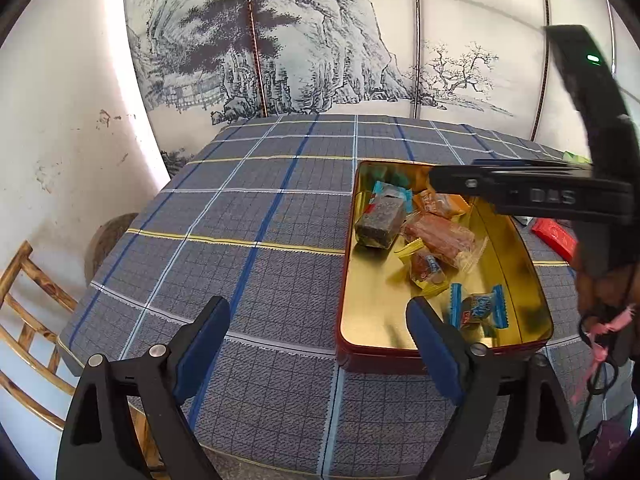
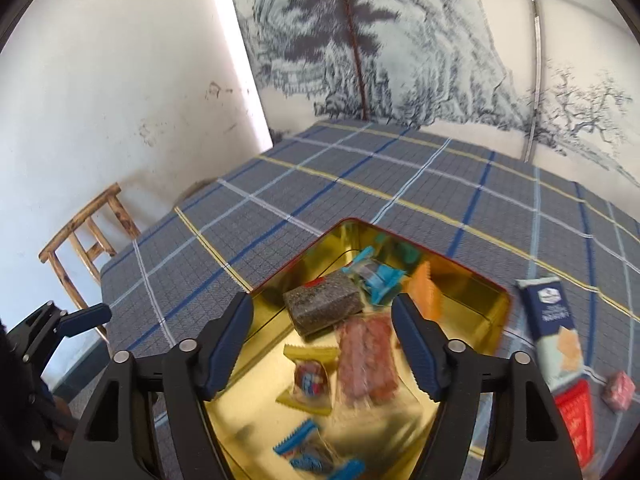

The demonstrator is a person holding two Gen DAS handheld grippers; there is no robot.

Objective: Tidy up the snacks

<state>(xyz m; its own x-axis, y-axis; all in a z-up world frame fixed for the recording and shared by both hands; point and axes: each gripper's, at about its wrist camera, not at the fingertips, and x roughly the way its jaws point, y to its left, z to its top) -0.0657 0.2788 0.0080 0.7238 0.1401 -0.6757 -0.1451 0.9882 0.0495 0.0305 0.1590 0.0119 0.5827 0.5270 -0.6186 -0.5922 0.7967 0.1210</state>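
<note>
Gold-lined red tin [image 2: 472, 304] holds light, crinkly wrapped snacks; both grippers spread, empty.
Next: navy cracker pack [image 2: 554, 320], right edge, stiff but fragile; grip mid-body w/ right gripper [image 2: 322, 344]; left gripper [image 1: 318, 344] idle.

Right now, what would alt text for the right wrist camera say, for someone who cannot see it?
An open right gripper hovers empty above a gold-lined tin that holds several wrapped snacks, among them a dark seed bar. The tin sits on a blue-grey plaid tablecloth, with a blue cracker packet and a red packet lying outside it.

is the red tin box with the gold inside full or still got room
Still has room. The red tin box holds only a few wrapped snacks, and bare gold floor shows between them.
</note>
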